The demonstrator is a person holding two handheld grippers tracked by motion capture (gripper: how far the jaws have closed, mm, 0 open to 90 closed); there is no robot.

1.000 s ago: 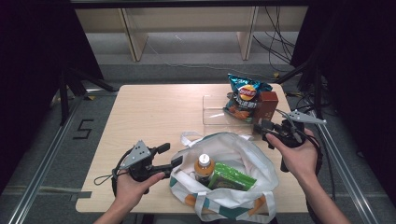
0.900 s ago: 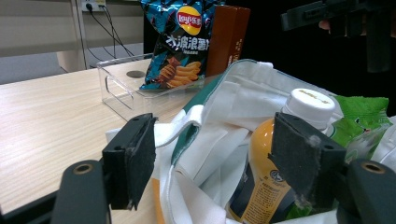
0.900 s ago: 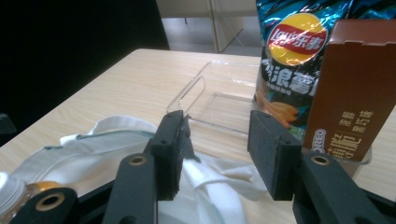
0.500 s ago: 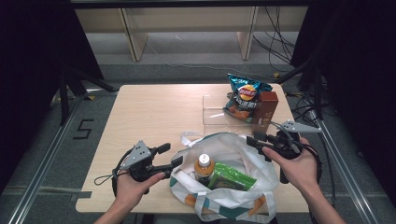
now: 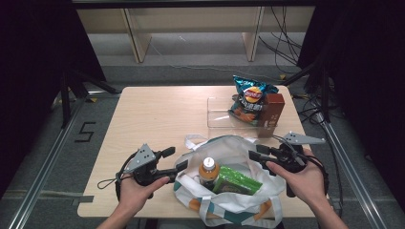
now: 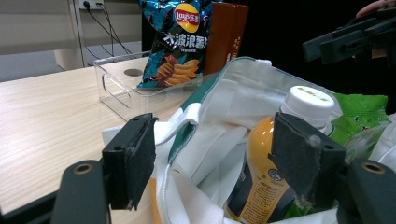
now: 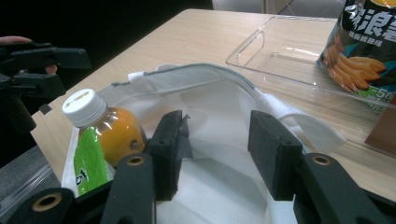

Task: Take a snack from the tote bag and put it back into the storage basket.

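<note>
Chips bag (image 5: 249,99) and brown box (image 5: 271,109) in clear bin (image 5: 220,117); bottle (image 5: 208,171) and green pack (image 5: 236,180) remain in tote (image 5: 229,202). Left claw (image 5: 177,161) open around tote rim; right claw (image 5: 254,155) half-open, empty.

Light wooden table (image 5: 157,114) is carrying a white tote bag (image 5: 239,200) near the front edge and a clear plastic bin (image 5: 222,114) behind it.

right gripper (image 5: 254,156) moved inward from the clear tray (image 5: 224,118), now over bag (image 5: 229,200) rim
</note>
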